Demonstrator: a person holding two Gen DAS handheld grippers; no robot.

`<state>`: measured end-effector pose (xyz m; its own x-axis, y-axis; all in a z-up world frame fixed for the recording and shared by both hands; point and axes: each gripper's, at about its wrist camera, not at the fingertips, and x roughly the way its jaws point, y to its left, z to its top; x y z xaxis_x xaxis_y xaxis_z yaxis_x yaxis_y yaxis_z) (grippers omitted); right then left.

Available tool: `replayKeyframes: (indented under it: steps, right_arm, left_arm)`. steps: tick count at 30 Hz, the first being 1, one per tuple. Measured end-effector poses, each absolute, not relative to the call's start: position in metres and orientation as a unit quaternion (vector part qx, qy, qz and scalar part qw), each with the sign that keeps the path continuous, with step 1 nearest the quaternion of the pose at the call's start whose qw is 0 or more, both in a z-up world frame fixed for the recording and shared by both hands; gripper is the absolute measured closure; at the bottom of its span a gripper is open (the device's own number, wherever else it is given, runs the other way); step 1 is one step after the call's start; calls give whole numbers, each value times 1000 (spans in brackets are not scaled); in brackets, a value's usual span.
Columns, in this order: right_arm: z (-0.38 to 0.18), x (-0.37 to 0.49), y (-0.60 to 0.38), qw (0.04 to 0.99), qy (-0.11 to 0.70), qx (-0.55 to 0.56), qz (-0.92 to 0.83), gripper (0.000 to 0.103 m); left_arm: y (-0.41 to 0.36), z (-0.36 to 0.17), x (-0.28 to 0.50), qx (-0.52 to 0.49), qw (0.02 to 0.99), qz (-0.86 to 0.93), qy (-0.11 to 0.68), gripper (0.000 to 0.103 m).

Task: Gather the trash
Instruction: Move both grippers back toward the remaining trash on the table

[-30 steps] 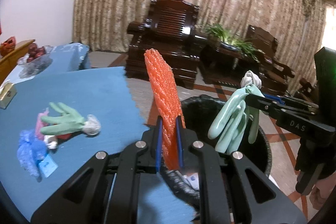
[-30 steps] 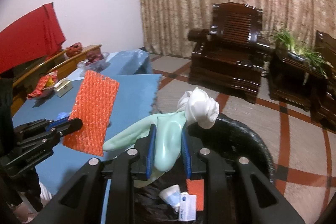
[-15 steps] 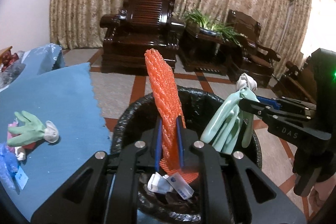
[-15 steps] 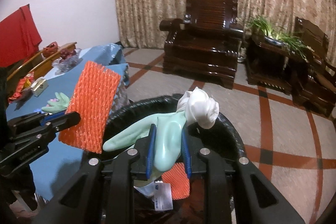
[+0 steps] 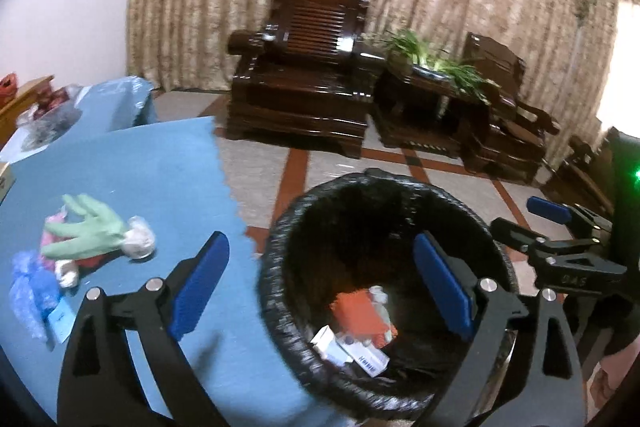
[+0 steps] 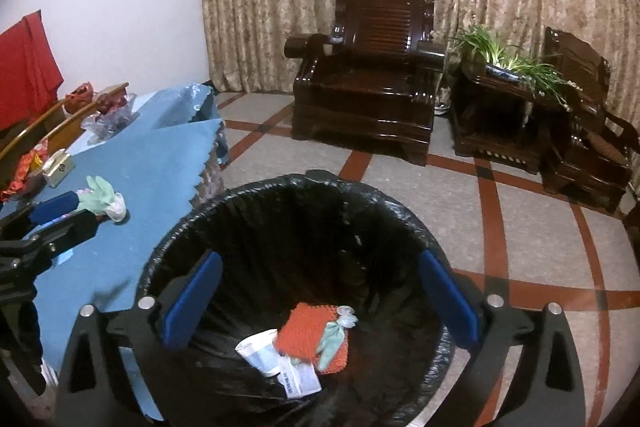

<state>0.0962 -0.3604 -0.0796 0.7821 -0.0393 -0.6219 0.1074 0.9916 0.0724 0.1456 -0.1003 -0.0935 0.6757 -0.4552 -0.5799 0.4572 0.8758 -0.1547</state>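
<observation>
Here both grippers, left (image 5: 320, 279) and right (image 6: 320, 301), hang over the black-lined bin (image 6: 192, 227), jaws just sprung wide apart and empty. The orange mesh (image 6: 306, 327) and a green glove (image 6: 332, 341) lie inside. Another green glove (image 5: 86, 233) rests near the blue tabletop's (image 5: 160, 171) bin-side edge.

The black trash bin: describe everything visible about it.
The black trash bin is round, lined with a crinkled black plastic bag folded over its rim. It stands open on the tiled floor beside the blue-covered table. Inside lie an orange mesh pad, a pale green glove on it, and white packaging.
</observation>
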Motion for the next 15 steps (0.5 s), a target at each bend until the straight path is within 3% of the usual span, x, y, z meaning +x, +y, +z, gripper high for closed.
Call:
replayKeyframes:
  steps: [15]
  right_arm:
    - [-73,136,-264,946,315,48,64,6]
  left_arm:
    - [32,-90,132,-31,943,-98,317,10]
